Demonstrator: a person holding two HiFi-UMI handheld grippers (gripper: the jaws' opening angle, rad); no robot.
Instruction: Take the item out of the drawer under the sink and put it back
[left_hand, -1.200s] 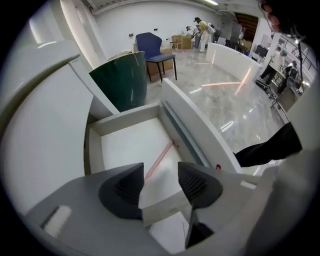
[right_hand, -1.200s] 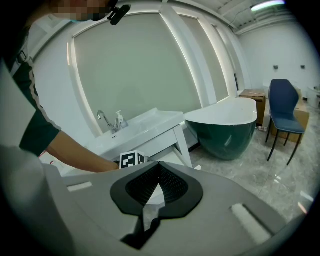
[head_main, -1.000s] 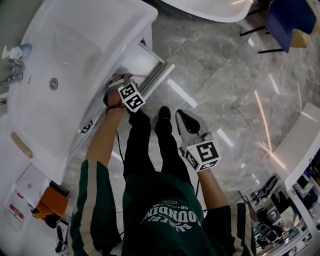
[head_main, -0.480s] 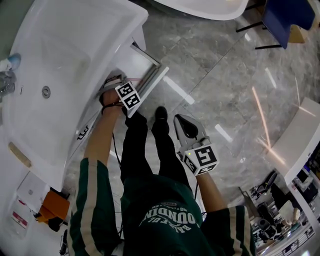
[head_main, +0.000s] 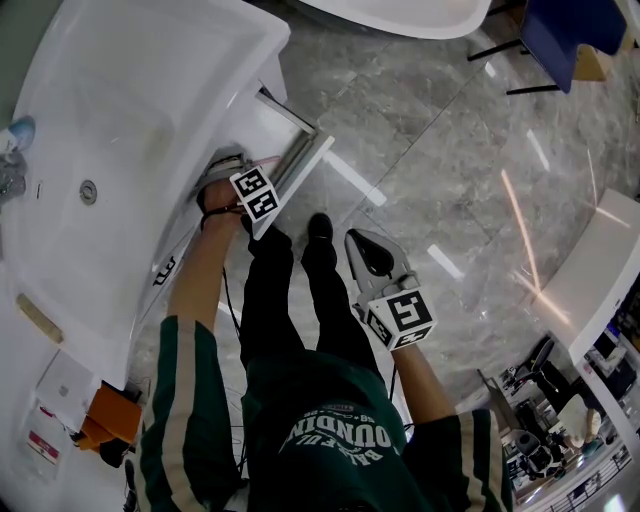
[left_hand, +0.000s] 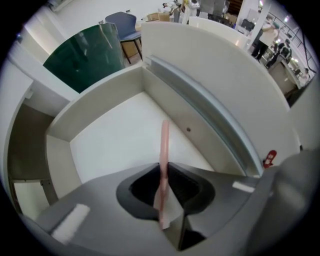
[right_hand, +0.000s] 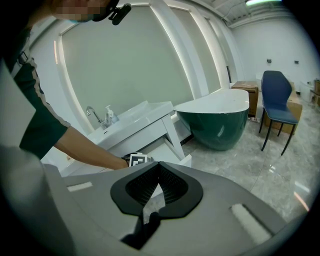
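The white drawer (head_main: 301, 158) under the sink (head_main: 130, 110) stands pulled out. My left gripper (head_main: 228, 168) reaches into it below the sink's rim, its marker cube (head_main: 250, 193) showing. In the left gripper view a thin pink item (left_hand: 164, 142) stands on edge between the jaws of the left gripper (left_hand: 163, 167), above the drawer's bare white floor (left_hand: 115, 145). The jaws are closing and press on it from both sides. My right gripper (head_main: 368, 250) hangs over the floor beside the person's legs. In its own view the right gripper (right_hand: 160, 165) is shut with nothing in it.
A faucet (head_main: 10, 180) stands at the sink's far side. A dark green bathtub (right_hand: 220, 125) and a blue chair (right_hand: 277, 100) stand beyond the cabinet. The person's shoe (head_main: 320, 228) rests on the grey marble floor by the drawer front. An orange object (head_main: 105, 415) lies lower left.
The left gripper has stayed inside the drawer under the sink's rim, shifted slightly inward. The right gripper has hardly moved. The head view has drifted a little.
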